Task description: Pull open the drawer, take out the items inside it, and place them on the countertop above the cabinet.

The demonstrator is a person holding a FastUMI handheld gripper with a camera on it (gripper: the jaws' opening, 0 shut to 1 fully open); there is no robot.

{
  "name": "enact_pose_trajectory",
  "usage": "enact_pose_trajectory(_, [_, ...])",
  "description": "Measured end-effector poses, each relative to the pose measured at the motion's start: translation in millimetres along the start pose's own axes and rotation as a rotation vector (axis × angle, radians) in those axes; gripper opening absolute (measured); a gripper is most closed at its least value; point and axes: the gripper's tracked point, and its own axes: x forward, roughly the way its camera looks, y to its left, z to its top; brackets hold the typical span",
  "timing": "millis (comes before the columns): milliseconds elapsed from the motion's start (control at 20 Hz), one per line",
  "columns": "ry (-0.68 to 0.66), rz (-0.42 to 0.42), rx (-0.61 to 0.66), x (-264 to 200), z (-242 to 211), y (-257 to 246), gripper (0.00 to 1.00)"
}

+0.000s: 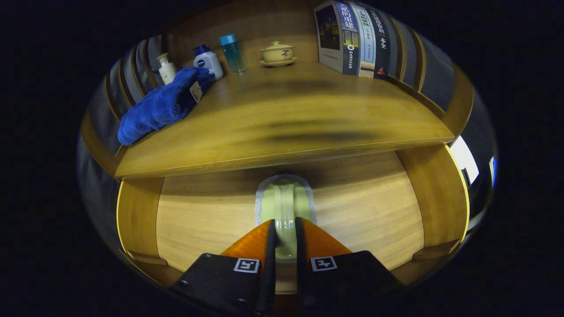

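Observation:
The wooden drawer front (361, 207) sits just under the countertop (282, 119) of the cabinet. In its middle is a pale green handle (284, 202) on a pale backing plate. My gripper (285, 231) is right at the drawer front, its two fingers pressed on either side of the handle's bar, shut on it. The drawer's inside is hidden, and the drawer looks closed or barely out.
On the countertop, a blue towel (161, 105) lies at the left edge by a cream bottle (166, 68), a white bottle (208, 61) and a teal bottle (232, 53). A lidded tea bowl (277, 53) stands at the back, with upright books (352, 37) to its right.

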Motion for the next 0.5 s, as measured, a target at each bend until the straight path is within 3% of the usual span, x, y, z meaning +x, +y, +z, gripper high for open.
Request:
enact_pose_trajectory(100, [-0.011,-0.012,-0.01,-3.9,-3.5,-2.3,0.19])
enact_pose_trajectory(500, [-0.107,0.04,0.014,-58.4,7.5,-4.2,0.19])
